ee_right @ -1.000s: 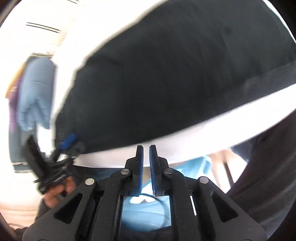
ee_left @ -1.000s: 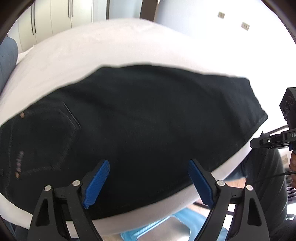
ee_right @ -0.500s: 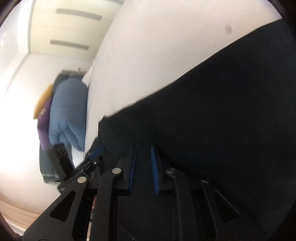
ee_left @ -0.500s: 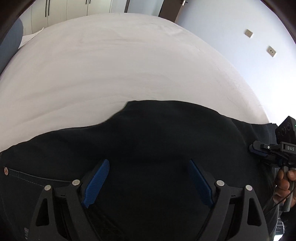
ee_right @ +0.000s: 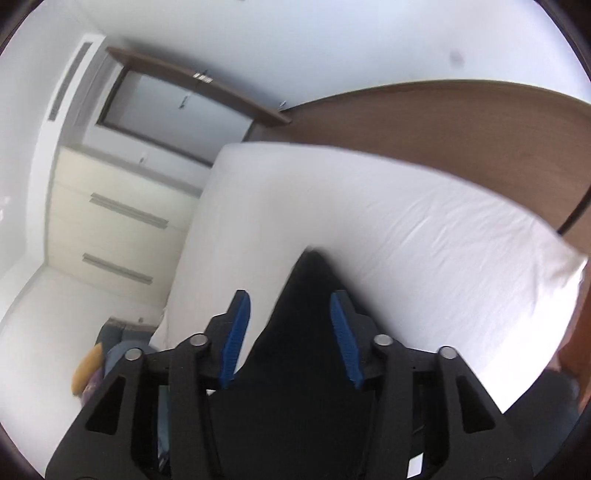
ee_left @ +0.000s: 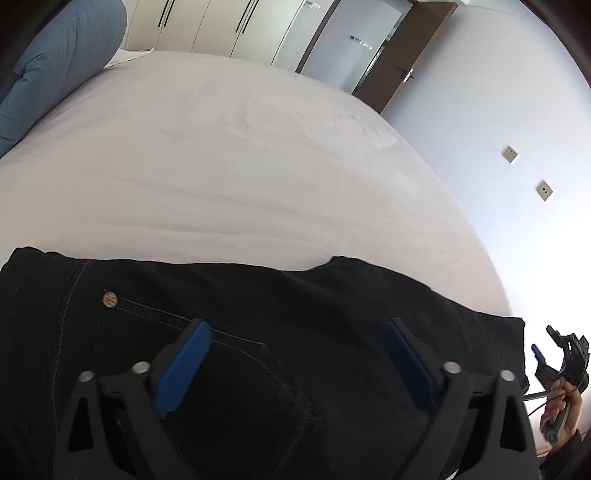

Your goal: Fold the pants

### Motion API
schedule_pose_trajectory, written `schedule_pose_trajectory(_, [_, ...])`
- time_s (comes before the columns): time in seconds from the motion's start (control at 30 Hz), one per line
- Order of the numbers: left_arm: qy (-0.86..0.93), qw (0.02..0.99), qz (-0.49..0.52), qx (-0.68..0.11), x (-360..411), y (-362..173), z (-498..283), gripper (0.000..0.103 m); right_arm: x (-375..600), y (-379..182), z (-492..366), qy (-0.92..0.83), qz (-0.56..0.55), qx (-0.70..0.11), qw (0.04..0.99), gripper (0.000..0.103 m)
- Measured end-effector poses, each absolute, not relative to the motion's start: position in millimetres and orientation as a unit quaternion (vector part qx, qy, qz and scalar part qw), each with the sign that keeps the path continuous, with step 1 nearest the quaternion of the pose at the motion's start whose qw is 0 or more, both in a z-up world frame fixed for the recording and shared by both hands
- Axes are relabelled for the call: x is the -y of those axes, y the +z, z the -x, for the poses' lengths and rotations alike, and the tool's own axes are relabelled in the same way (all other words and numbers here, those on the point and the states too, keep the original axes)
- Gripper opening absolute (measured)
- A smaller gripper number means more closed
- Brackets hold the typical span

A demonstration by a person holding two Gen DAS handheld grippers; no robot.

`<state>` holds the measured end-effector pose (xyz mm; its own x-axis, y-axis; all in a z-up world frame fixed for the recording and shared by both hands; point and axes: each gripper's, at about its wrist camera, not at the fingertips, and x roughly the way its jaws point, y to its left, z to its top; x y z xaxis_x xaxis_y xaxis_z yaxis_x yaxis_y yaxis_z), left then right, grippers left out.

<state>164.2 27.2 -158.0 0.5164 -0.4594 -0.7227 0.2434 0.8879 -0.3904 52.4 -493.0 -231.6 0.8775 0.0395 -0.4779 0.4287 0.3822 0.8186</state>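
The wide bed with its white sheet [ee_left: 258, 155] stretches ahead of both tools. The black denim pants [ee_left: 295, 332] lie across its near edge, long axis crosswise beneath the left hand-held gripper [ee_left: 295, 369], whose jaws have just spread fully, empty. The right hand-held gripper [ee_right: 288, 336] has just been opening; a pants corner lies between its pads, unpinched.

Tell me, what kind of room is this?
Most likely a bedroom. There is a big bed with a white sheet, a blue pillow at its head, and tall wardrobes along the far wall beside a door. Black pants lie on the bed.
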Motion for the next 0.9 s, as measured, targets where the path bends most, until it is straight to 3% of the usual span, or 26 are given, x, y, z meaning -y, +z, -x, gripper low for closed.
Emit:
schedule_pose_trajectory(0.17, [-0.254,0.834,0.119,-0.475,4.2,-178.0,-133.5,0.103,381.9,-272.4,-106.0,0.063,-0.556,-0.320,0.764,0.057])
schedule_pose_trajectory(0.23, [-0.244,0.833,0.095,-0.488,5.0,-194.4,-128.4,0.102,360.6,-295.3,-119.5,0.056,-0.538,-0.359,0.760,0.050])
schedule_pose_trajectory(0.3, [-0.253,0.835,0.087,-0.481,0.4,-196.6,-126.1,0.102,369.1,-301.0,-118.6,0.056,-0.545,-0.348,0.761,0.043])
schedule_pose_trajectory(0.5, [-0.232,0.840,0.089,-0.482,-21.8,-198.0,-127.5,0.102,497.8,-279.9,-44.5,-0.120,-0.572,-0.247,0.773,0.045])
schedule_pose_trajectory(0.57, [-0.225,0.842,0.096,-0.481,-26.5,-197.9,-127.8,0.102,524.6,-261.4,-13.6,-0.177,-0.562,-0.218,0.778,0.054])
schedule_pose_trajectory(0.67, [-0.202,0.847,0.103,-0.480,-34.2,-195.2,-125.9,0.102,535.8,-235.8,9.4,-0.197,-0.548,-0.196,0.789,0.056])
schedule_pose_trajectory(0.9, [-0.218,0.852,0.105,-0.464,-6.0,-169.9,-115.5,0.102,552.7,-258.4,46.2,-0.165,-0.583,-0.257,0.753,0.057])
